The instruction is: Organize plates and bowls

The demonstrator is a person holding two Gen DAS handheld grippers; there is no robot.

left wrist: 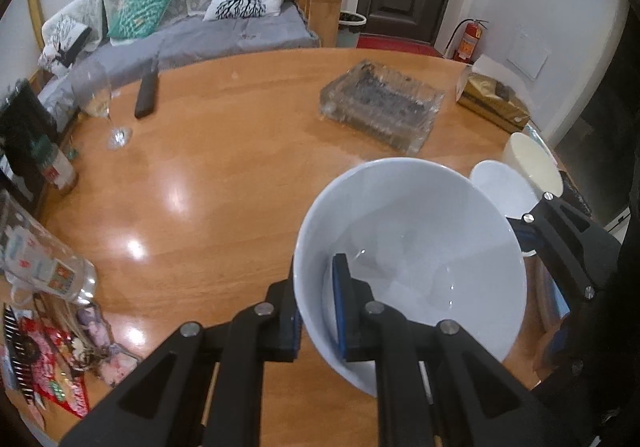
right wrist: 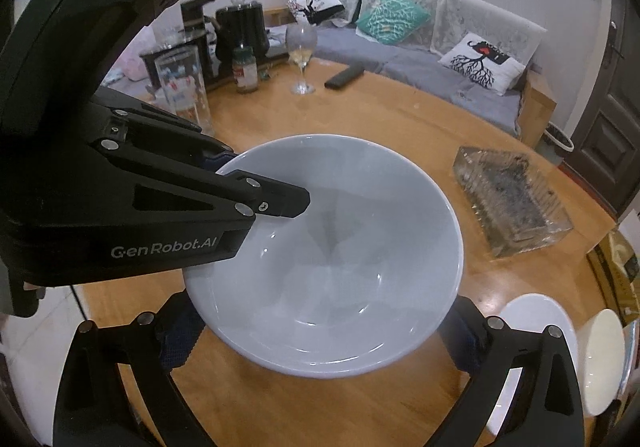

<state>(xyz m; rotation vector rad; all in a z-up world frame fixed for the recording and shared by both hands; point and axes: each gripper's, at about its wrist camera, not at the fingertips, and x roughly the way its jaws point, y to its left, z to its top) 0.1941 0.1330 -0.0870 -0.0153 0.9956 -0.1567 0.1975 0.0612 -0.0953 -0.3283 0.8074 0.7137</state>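
Observation:
A large white bowl (left wrist: 412, 247) is held above the round wooden table (left wrist: 224, 175). My left gripper (left wrist: 320, 311) is shut on the bowl's rim, one pad inside and one outside. In the right wrist view the same bowl (right wrist: 332, 259) fills the middle, with the left gripper (right wrist: 256, 183) clamped on its left rim. My right gripper (right wrist: 320, 343) is open, its fingers spread on either side below the bowl, not pinching it. A small white plate (left wrist: 502, 187) and a cream bowl (left wrist: 532, 161) sit at the table's right edge.
A glass ashtray (left wrist: 380, 105) lies mid-table. A wine glass (left wrist: 98, 99), a remote (left wrist: 146, 89), a spice jar (left wrist: 56, 163) and a glass jar (left wrist: 44, 259) stand on the left. A gold box (left wrist: 494, 99) sits far right. A sofa lies beyond.

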